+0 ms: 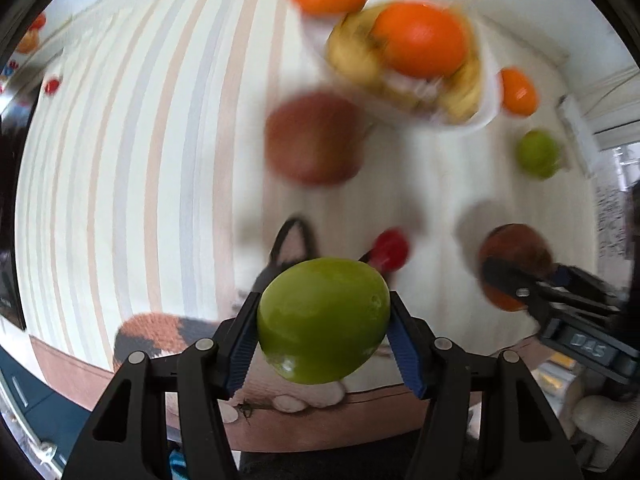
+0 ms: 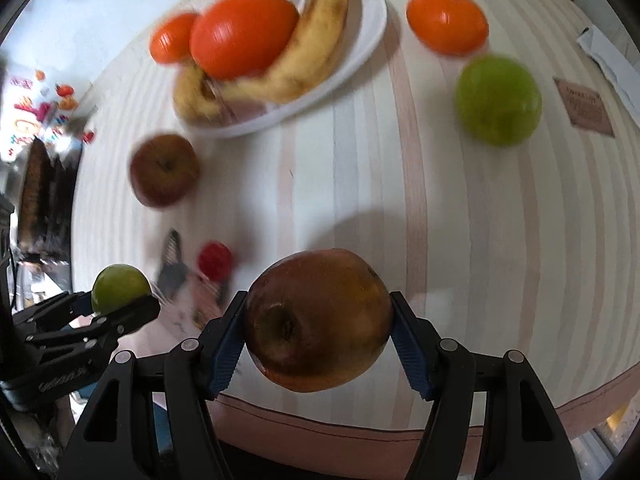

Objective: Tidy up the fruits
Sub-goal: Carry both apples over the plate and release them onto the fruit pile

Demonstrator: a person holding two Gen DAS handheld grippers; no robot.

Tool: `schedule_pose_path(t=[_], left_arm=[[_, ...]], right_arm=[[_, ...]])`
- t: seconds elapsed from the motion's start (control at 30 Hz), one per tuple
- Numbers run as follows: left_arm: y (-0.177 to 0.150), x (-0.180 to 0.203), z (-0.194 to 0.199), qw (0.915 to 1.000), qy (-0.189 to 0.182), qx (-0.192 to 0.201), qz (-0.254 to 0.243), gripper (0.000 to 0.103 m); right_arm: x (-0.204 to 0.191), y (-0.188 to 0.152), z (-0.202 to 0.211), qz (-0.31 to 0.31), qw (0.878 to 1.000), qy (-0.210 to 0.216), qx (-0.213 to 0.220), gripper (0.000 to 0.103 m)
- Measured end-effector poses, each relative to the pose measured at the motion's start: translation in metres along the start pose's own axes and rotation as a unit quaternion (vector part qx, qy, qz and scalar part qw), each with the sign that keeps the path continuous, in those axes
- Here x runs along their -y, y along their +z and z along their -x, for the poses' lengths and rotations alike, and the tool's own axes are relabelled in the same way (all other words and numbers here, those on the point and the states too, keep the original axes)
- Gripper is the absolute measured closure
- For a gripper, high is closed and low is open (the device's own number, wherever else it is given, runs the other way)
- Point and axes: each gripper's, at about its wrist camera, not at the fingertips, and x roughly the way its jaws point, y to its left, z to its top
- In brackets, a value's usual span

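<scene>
My left gripper [image 1: 323, 322] is shut on a green apple [image 1: 323, 320] and holds it above the near table edge; it also shows in the right wrist view [image 2: 120, 286]. My right gripper [image 2: 318, 322] is shut on a brown-red apple [image 2: 318, 320], seen in the left wrist view [image 1: 514, 266] at the right. A white plate [image 2: 368, 32] at the back holds an orange [image 2: 244, 34] and bananas [image 2: 316, 56]. Loose on the striped cloth lie a red apple [image 2: 164, 170], a green apple [image 2: 498, 100], an orange [image 2: 446, 20] and a small red fruit [image 2: 215, 260].
Another orange [image 2: 172, 42] lies behind the plate. A cat picture on the cloth [image 1: 292, 244] sits near the front edge. A brown card [image 2: 584, 106] and white paper [image 2: 608, 60] lie at the far right. The round table's edge [image 2: 360, 420] runs just in front of both grippers.
</scene>
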Motion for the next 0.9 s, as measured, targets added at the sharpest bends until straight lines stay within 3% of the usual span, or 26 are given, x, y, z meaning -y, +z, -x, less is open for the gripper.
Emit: schedule_pose_path(t=[0.23,0.47,0.57,0.7,0.9], left_arm=[[0.068,0.028,0.066,0.9974,-0.030,0.053,-0.039,0.045],[0.167,0.037,0.084,0.9939,0.000,0.082,-0.074,0.045],[0.213,0.037,0.072,0.9947,0.006,0.065,-0.079,0.045],[0.265,0.025,0.038,0.9974,-0.009,0.012,-0.070,0.045],[0.296,0.020,-0.014,0.9953,-0.041,-0.065,-0.060,0.045]], right_arm=[[-0.007,0.062,0.054,-0.013,0.997,0.040,0.064,0.033],[-0.030,0.154,0.068,0.003,0.993,0.018,0.117,0.033],[-0.037,0.188,0.062,0.013,0.993,0.004,0.121,0.033],[-0.046,0.210,0.039,0.026,0.993,-0.016,0.117,0.033],[-0.041,0.220,0.008,0.022,0.995,-0.016,0.100,0.033]])
